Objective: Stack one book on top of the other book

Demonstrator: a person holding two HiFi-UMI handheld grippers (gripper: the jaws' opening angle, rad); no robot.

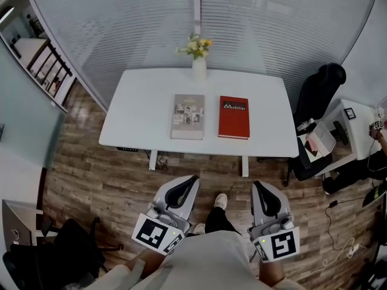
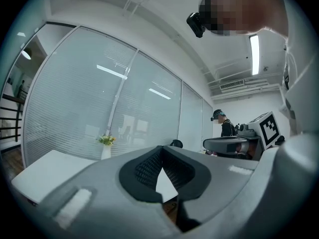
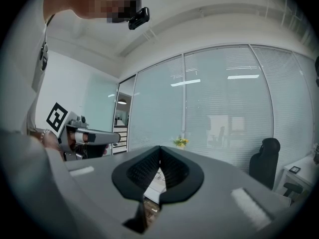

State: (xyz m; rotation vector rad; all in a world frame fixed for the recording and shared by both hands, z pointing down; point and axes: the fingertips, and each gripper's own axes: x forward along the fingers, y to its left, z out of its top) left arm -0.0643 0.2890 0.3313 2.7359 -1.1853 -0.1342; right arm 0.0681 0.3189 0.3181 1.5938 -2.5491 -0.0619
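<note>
Books, two: grey book [image 1: 187, 116] and red book [image 1: 234, 117], flat, side by side, apart, mid-table [image 1: 139, 101], near its front edge. Left tongs [image 1: 192, 180], right tongs [image 1: 257, 187]: jaws together, empty, over wood floor [image 1: 97, 180], short of the table.

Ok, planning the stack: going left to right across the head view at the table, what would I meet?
Grey book → red book → black office chair, past the right end of the white table.

red book [image 1: 234, 117]; grey book [image 1: 188, 116]
</note>
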